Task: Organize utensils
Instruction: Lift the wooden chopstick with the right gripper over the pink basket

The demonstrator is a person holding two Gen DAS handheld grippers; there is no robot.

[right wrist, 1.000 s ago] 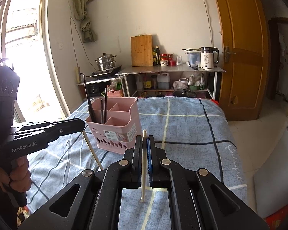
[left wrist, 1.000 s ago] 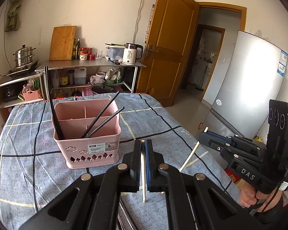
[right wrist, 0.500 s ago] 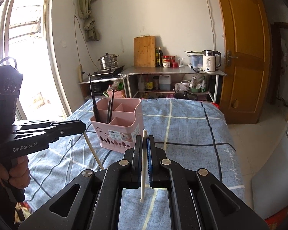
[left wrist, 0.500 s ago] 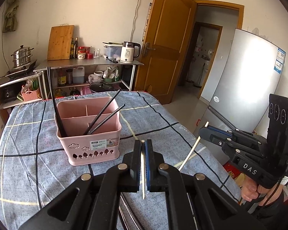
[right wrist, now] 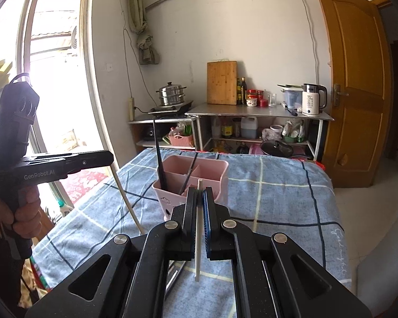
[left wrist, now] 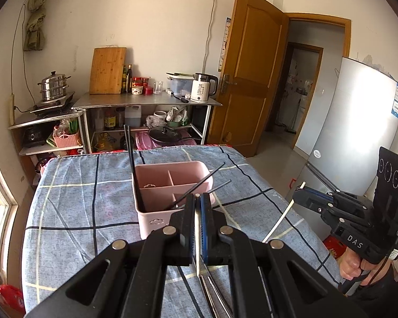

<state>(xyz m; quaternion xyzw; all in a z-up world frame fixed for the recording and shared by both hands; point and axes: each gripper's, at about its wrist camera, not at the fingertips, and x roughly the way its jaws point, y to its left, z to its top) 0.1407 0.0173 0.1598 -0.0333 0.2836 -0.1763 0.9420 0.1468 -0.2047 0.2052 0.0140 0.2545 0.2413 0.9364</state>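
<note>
Pinching 1 white chopstick each, left tongs (left wrist: 198,206) & right tongs (right wrist: 199,201); 3 black chopsticks (left wrist: 133,159) in basket (left wrist: 156,216).

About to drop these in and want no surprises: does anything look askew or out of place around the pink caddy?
Nothing is spilled or damaged. The pink plastic utensil caddy stands upright on the blue checked cloth. Its black chopsticks lean at mixed angles. Each gripper, left and right, grips one white chopstick.

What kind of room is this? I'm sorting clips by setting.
Most likely a home kitchen: a steel shelf holds a cutting board, an electric kettle and condiment jars, a steamer pot sits on a cooktop, and a refrigerator stands nearby.
</note>
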